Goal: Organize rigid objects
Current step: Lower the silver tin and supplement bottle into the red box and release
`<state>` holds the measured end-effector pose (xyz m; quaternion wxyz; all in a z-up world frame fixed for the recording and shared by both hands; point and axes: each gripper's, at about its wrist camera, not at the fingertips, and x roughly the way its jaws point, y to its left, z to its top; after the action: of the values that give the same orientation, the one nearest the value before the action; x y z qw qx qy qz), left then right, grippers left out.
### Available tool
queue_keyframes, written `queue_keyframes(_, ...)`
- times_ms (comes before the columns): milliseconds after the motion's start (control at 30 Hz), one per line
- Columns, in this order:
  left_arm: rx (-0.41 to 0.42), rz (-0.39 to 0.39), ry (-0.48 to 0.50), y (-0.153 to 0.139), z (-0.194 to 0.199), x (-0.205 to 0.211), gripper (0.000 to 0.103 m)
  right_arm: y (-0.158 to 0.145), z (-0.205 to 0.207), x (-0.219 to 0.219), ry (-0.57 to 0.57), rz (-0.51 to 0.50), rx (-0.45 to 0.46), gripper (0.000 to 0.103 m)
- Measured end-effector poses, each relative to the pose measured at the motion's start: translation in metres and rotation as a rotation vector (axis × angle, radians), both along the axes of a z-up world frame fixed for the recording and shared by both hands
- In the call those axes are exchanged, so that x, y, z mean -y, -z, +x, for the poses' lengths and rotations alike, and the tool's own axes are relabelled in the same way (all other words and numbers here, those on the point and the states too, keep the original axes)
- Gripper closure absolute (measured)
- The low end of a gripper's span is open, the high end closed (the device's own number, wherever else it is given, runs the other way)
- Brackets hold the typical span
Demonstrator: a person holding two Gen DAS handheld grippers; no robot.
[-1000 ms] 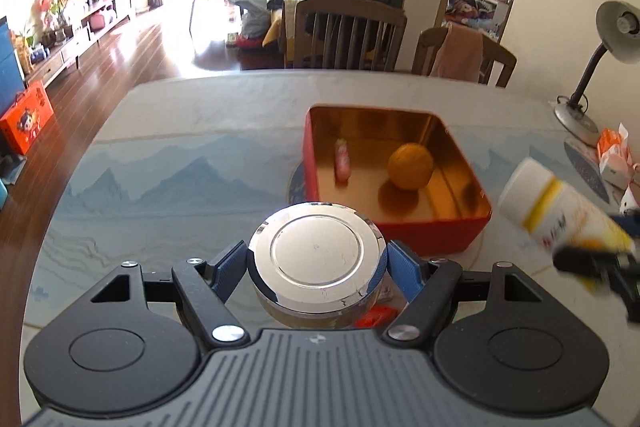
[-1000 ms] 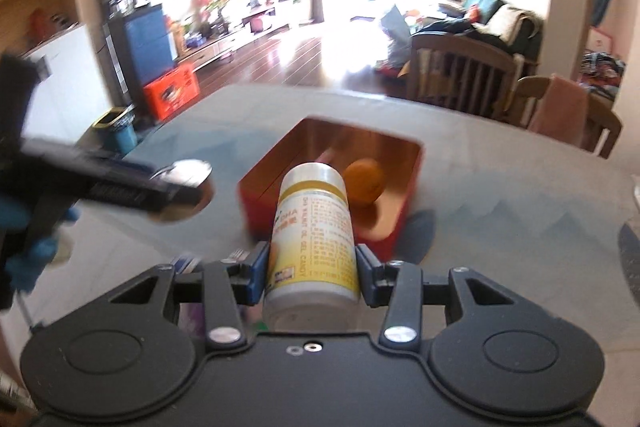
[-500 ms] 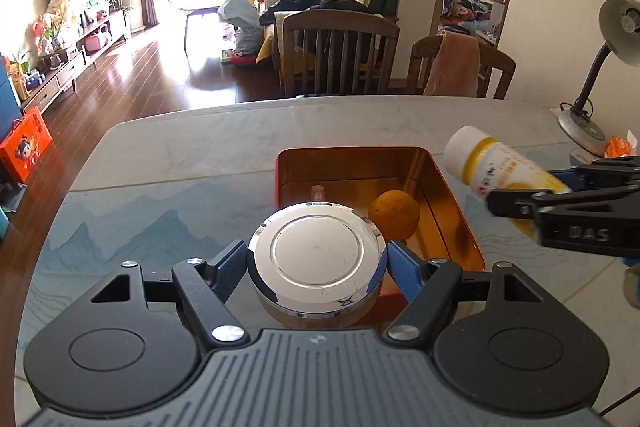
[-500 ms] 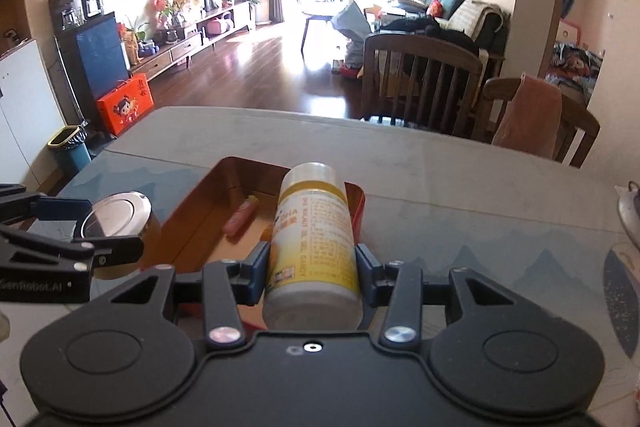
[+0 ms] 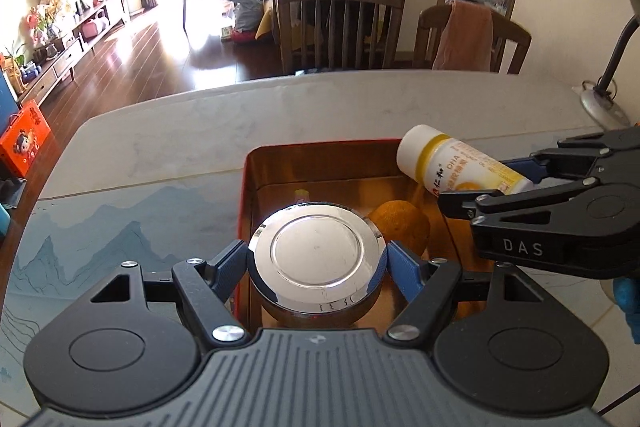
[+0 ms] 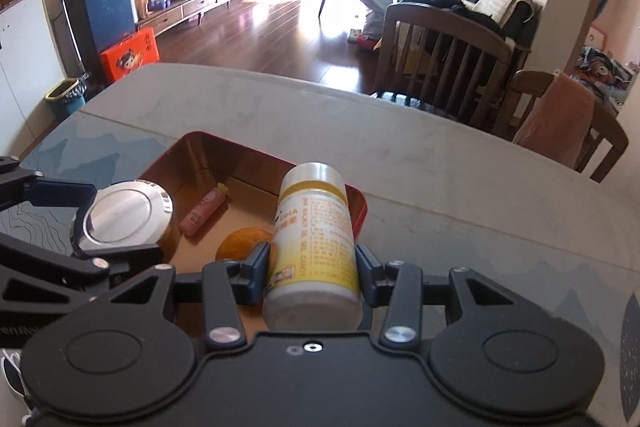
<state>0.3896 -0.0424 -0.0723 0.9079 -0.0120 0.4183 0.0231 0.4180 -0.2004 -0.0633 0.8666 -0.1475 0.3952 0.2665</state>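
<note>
In the left wrist view the left gripper (image 5: 316, 263) clamps a round chrome-lidded tin (image 5: 316, 253) at lower centre, its body hidden beneath the lid, over the red box (image 5: 244, 211). An orange (image 5: 400, 223) peeks behind. At right, the right gripper (image 5: 516, 179) grips a white-and-yellow bottle (image 5: 452, 167), its cap pointing upper left.

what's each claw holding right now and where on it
Left claw grips the round chrome-lidded jar by the sides, at its lid rim. Right claw grips the yellow-labelled supplement bottle across its lower body.
</note>
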Motion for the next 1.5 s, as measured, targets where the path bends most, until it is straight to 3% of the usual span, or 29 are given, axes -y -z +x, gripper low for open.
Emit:
queue_keyframes(133,-0.029,0.019,-0.002,0.009,0.010,0.002,0.027,0.005,-0.003,-0.010,-0.041,-0.045,0.014,0.059)
queue_keyframes(367,-0.073,0.038,-0.007,0.023,0.023,0.003,0.027,0.003,0.001,-0.012,-0.097,-0.036,0.003,0.059)
queue_keyframes(900,-0.150,0.066,0.021,0.043,0.037,0.013,0.026,-0.006,0.011,-0.004,-0.087,0.002,-0.038,0.058)
queue_keyframes(1433,-0.107,0.024,-0.001,0.025,0.020,0.007,0.026,-0.026,-0.007,0.009,-0.037,0.040,-0.050,0.052)
queue_keyframes(1500,-0.092,0.018,-0.001,0.020,0.015,0.004,0.026,-0.030,-0.012,0.013,-0.028,0.054,-0.051,0.046)
